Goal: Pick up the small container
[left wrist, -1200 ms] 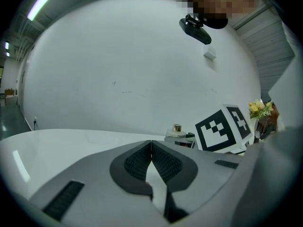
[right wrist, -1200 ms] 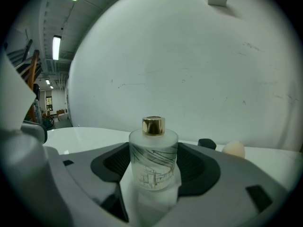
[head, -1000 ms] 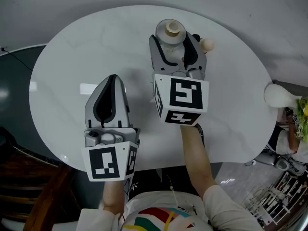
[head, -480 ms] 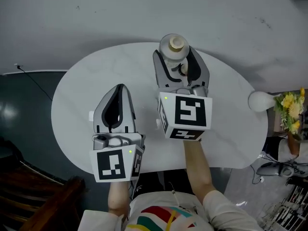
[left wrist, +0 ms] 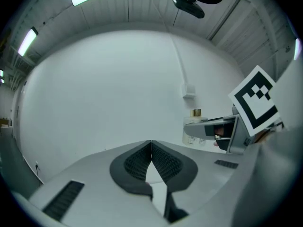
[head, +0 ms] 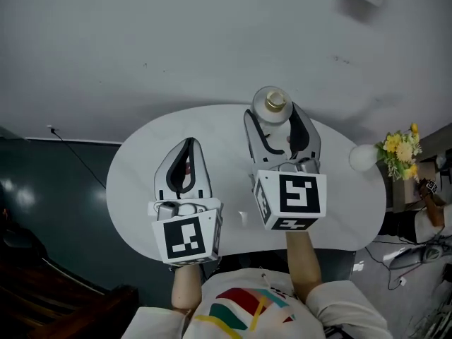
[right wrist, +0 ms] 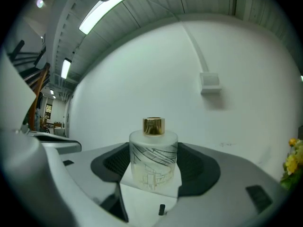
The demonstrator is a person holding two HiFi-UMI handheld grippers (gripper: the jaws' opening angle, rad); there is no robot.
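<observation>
The small container [head: 273, 104] is a frosted glass bottle with a gold cap. It stands upright between the jaws of my right gripper [head: 274, 119], which is shut on it and holds it well above the white oval table [head: 141, 182]. In the right gripper view the container [right wrist: 152, 160] fills the gap of the right gripper [right wrist: 154, 171], with the wall behind it. My left gripper [head: 188, 142] hangs to its left, shut and empty. The left gripper view shows the left gripper [left wrist: 151, 144] with its pads pressed together, and the container [left wrist: 191, 135] off to the right.
Yellow flowers [head: 399, 149] and a white round object [head: 363, 157] sit at the table's right end. A white box [right wrist: 210, 82] with a conduit is fixed to the wall ahead. A dark floor with a cable [head: 70, 147] lies to the left.
Both grippers and the view have risen, so the table looks smaller and farther below. The right gripper has kept its hold on the container and carried it up. The left gripper stays shut.
</observation>
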